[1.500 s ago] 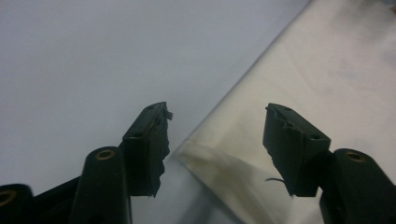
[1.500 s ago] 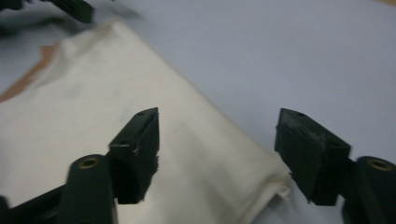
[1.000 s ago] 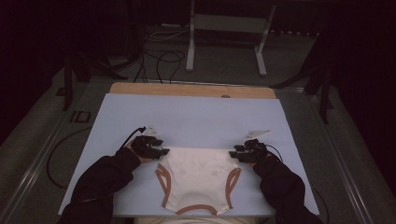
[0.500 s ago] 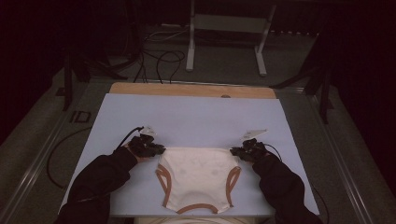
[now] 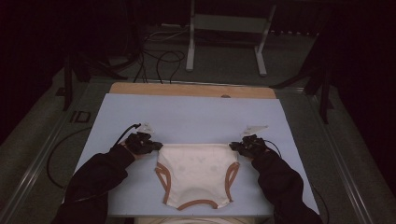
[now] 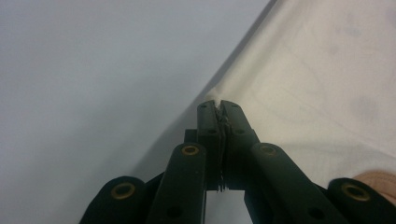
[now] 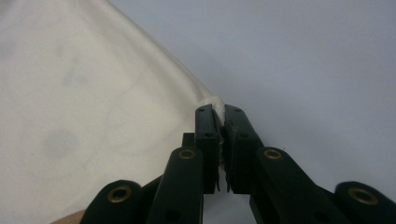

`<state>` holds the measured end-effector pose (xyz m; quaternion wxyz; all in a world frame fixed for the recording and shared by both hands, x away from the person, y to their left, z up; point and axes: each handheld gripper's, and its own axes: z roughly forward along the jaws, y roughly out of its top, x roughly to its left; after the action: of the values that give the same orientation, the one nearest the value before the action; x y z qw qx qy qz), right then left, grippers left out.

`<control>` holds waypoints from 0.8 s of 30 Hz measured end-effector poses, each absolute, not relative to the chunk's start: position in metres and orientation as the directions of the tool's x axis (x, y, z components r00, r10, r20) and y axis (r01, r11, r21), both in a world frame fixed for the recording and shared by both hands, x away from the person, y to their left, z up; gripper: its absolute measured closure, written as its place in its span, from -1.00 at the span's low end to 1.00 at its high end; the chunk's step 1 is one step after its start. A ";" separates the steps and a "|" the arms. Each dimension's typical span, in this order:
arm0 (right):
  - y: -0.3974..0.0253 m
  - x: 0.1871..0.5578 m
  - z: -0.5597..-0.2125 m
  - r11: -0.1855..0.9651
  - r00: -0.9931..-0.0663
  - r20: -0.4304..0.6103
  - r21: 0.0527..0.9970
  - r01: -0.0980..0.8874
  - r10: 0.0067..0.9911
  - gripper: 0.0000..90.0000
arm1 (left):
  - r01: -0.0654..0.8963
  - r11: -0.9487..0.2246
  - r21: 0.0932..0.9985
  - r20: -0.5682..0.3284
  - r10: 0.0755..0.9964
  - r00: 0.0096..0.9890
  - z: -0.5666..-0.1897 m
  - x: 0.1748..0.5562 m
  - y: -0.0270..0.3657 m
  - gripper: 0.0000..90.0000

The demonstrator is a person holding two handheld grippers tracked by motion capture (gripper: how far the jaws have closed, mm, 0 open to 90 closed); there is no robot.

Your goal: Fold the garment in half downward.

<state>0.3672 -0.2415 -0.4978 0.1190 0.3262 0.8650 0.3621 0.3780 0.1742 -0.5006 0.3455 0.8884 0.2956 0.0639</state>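
Cream garment (image 5: 196,175) stretched between left claw (image 5: 156,146) and right claw (image 5: 233,146), corners pinched.

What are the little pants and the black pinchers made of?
The little pants look like soft cream cloth, probably cotton, matte with brown trim; they crease where pinched. The left gripper and right gripper look like hard matte black plastic with brass-coloured rivets.

The cream cloth garment with brown ribbed trim (image 5: 196,175) looks soft and matt. The pale blue table cover (image 5: 196,116) is smooth and matt, with bare wood along its far edge. The black plastic jaws carry brass-coloured rivets.
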 end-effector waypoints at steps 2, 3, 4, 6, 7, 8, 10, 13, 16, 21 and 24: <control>-0.240 0.370 -0.496 0.526 -0.760 0.022 0.709 0.470 0.650 0.90 | 0.479 -0.589 0.651 -0.083 0.573 0.816 -0.499 0.380 0.175 0.96; -0.239 0.372 -0.495 0.523 -0.758 0.022 0.711 0.470 0.652 0.90 | 0.478 -0.591 0.650 -0.076 0.574 0.815 -0.498 0.381 0.175 0.96; -0.239 0.373 -0.494 0.522 -0.758 0.023 0.711 0.471 0.652 0.90 | 0.479 -0.589 0.651 -0.078 0.576 0.814 -0.497 0.383 0.175 0.96; -0.237 0.377 -0.493 0.526 -0.758 0.014 0.712 0.466 0.652 0.90 | 0.482 -0.586 0.651 -0.078 0.580 0.811 -0.496 0.386 0.175 0.96; -0.237 0.379 -0.493 0.524 -0.757 0.017 0.712 0.468 0.654 0.90 | 0.481 -0.588 0.650 -0.076 0.580 0.811 -0.496 0.387 0.175 0.96; -0.237 0.380 -0.493 0.521 -0.755 0.016 0.714 0.468 0.656 0.90 | 0.479 -0.592 0.649 -0.076 0.575 0.814 -0.495 0.389 0.175 0.96; -0.237 0.384 -0.493 0.522 -0.752 0.016 0.710 0.473 0.659 0.90 | 0.479 -0.589 0.651 -0.075 0.578 0.812 -0.496 0.392 0.174 0.96; -0.237 0.390 -0.495 0.512 -0.744 0.028 0.707 0.487 0.668 0.90 | 0.483 -0.580 0.656 -0.079 0.584 0.808 -0.496 0.396 0.175 0.96; -0.237 0.394 -0.496 0.512 -0.740 0.029 0.703 0.493 0.672 0.90 | 0.480 -0.576 0.662 -0.073 0.587 0.806 -0.495 0.400 0.173 0.96; -0.237 0.400 -0.497 0.512 -0.734 0.030 0.697 0.502 0.679 0.90 | 0.471 -0.589 0.657 -0.063 0.579 0.813 -0.494 0.406 0.170 0.96; -0.238 0.403 -0.496 0.509 -0.735 0.033 0.700 0.501 0.677 0.90 | 0.469 -0.585 0.661 -0.061 0.582 0.811 -0.494 0.408 0.170 0.96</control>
<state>0.4025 -0.2381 -0.4963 0.1234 0.3425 0.8599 0.3579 0.4081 0.1698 -0.4942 0.3458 0.8866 0.2963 0.0814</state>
